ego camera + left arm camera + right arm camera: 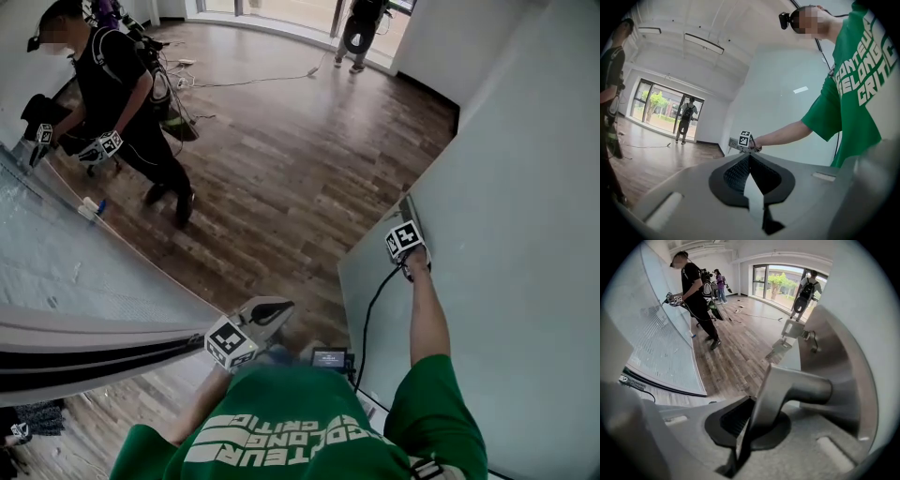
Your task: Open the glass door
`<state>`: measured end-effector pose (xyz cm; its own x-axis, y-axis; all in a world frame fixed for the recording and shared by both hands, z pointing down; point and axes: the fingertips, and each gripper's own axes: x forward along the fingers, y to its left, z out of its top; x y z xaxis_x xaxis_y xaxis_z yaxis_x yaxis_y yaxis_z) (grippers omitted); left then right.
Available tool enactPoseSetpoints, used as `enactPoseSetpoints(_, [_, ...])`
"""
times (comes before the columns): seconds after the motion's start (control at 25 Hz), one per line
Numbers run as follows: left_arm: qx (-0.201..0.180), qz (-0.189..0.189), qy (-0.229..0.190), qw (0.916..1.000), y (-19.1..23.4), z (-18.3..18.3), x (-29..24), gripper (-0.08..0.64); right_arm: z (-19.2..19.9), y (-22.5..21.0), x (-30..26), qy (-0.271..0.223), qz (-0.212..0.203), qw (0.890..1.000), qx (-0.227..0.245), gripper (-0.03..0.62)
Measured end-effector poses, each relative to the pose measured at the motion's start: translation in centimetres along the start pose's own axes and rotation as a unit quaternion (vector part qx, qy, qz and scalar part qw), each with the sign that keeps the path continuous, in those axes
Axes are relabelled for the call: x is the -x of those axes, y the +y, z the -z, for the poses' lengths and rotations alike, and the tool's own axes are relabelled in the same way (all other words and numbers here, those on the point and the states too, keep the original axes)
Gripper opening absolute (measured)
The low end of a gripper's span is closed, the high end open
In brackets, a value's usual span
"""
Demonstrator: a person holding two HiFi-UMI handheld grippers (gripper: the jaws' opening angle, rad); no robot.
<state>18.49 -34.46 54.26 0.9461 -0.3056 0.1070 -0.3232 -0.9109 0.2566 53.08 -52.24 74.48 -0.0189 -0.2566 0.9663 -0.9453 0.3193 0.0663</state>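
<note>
Person (122, 103), cable (253, 82) on floor, well apart from door (525, 234). Right gripper (749, 404) clamped on handle (801, 390); lever lies lengthwise between jaws. Left gripper (749, 157) jaws together, empty.

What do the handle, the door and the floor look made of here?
The handle looks like metal, likely brushed steel: grey satin sheen, soft highlights. The door is probably frosted glass: pale, matte, nothing shows through. The floor is wood or wood-look laminate: brown grained planks, slight gloss.

Right tongs (752, 401) clamped tight; left tongs (749, 157) closed, empty.
</note>
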Motion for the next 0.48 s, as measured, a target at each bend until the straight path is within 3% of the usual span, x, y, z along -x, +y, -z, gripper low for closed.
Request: enactPoseSetpoints(0.48, [0.005,-0.005,0.004,1.0,2.3,-1.5,-4.3,0.015,1.5,-7.8,0.0,0.009,0.014,0.998,-0.056,-0.006])
